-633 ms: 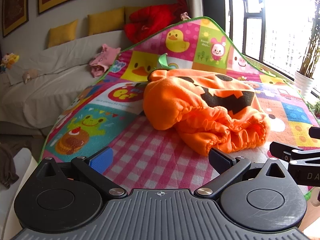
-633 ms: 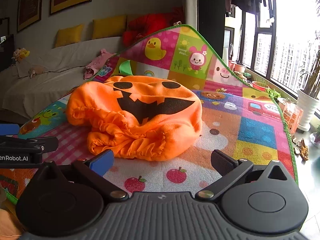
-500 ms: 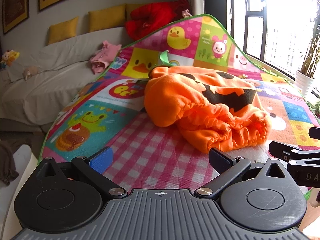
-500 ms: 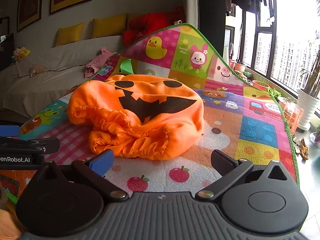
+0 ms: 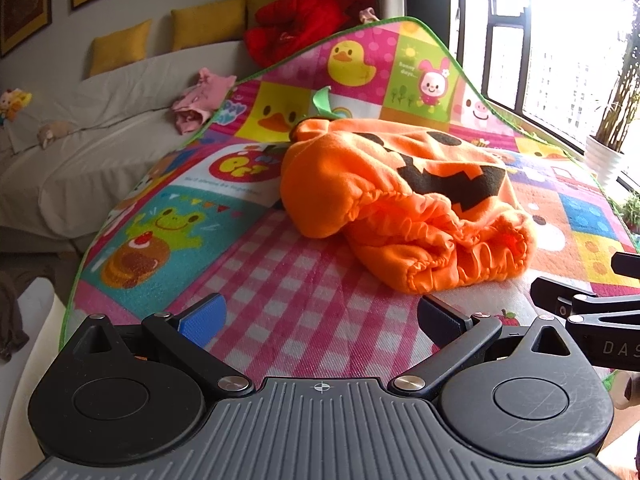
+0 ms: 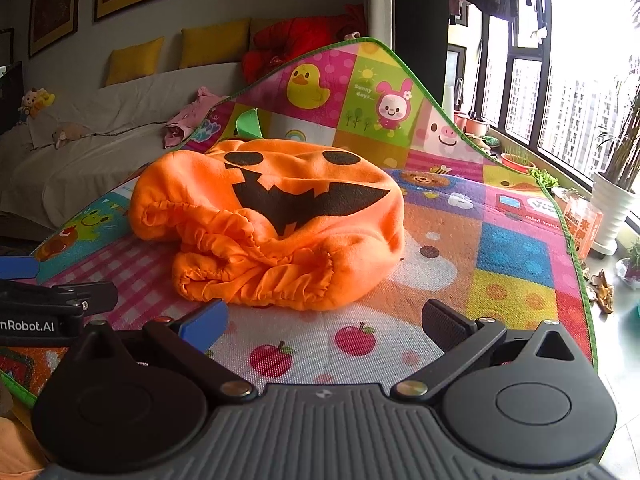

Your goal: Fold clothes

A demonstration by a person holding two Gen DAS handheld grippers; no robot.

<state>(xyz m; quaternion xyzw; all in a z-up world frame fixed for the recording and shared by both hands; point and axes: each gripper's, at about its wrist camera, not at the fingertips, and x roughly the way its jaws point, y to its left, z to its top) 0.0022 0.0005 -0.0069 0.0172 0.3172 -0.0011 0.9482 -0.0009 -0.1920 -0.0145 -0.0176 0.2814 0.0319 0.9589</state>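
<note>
An orange pumpkin-face garment lies crumpled on a colourful cartoon play mat, its gathered elastic hem toward me. It also shows in the right wrist view, with the black jack-o'-lantern face on top. My left gripper is open and empty, a short way in front of the garment's left side. My right gripper is open and empty, just short of the hem. Each gripper shows at the edge of the other's view.
The mat's far end curls up against a sofa with yellow cushions and a red garment. A pink garment lies on the sofa. Windows and a white plant pot are on the right.
Both grippers have moved slightly closer to the garment. Both stay open, and the garment has not moved.
</note>
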